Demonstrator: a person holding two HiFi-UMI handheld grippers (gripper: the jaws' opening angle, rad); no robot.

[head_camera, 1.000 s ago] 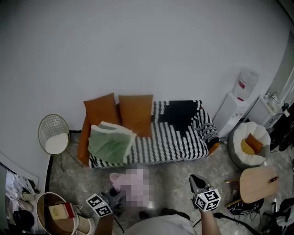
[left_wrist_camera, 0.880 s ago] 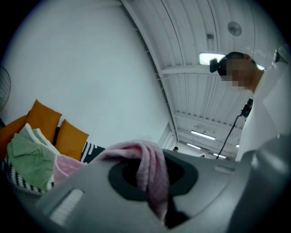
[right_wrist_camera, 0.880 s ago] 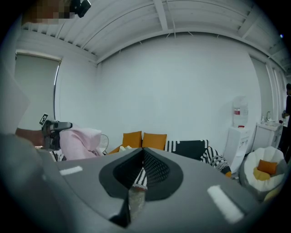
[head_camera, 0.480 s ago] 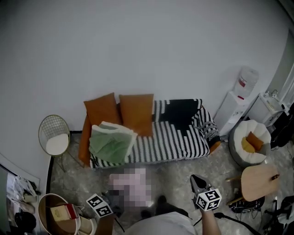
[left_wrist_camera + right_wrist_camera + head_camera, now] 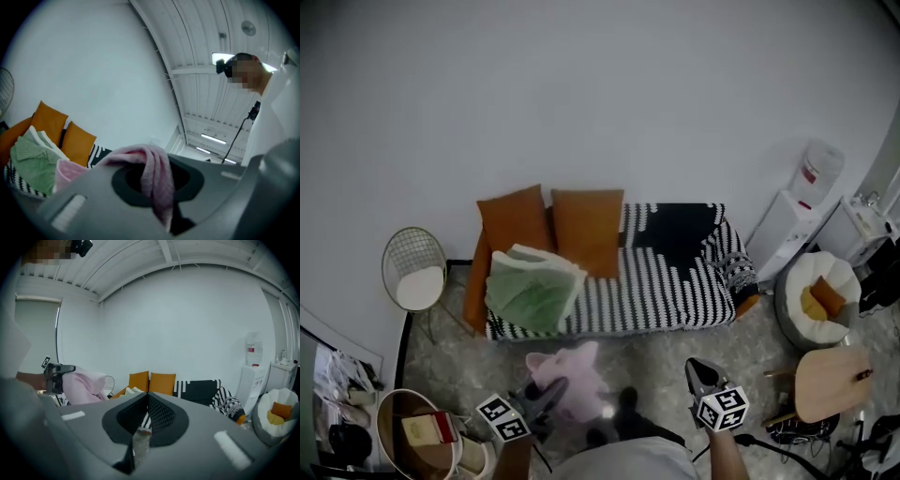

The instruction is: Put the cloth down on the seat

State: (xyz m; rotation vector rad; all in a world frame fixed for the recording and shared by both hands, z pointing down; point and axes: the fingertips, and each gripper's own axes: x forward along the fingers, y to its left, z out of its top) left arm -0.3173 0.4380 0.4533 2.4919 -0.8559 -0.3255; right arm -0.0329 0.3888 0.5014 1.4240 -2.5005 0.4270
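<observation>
The pink cloth (image 5: 569,379) hangs bunched in front of the sofa, above the floor. My left gripper (image 5: 546,397) is shut on it. In the left gripper view the pink cloth (image 5: 156,174) drapes over and down between the jaws of the left gripper (image 5: 157,161). The black-and-white striped sofa seat (image 5: 661,291) lies beyond it, bare in its middle and right part. My right gripper (image 5: 703,373) hovers to the right of the cloth, apart from it. In the right gripper view the right gripper (image 5: 145,397) has its jaws shut with nothing between them, and the pink cloth (image 5: 83,385) shows at the left.
Two orange cushions (image 5: 551,221) and a folded green blanket (image 5: 532,289) fill the sofa's left end. A wire chair (image 5: 416,279) stands at the left and a basket (image 5: 412,439) at the near left. A water dispenser (image 5: 804,204), a white beanbag (image 5: 818,298) and a round wooden table (image 5: 829,382) are on the right.
The head view has tilted a little, so the sofa sits slightly higher and further right. The pink cloth stays in the left gripper at about the same place. The right gripper has barely moved.
</observation>
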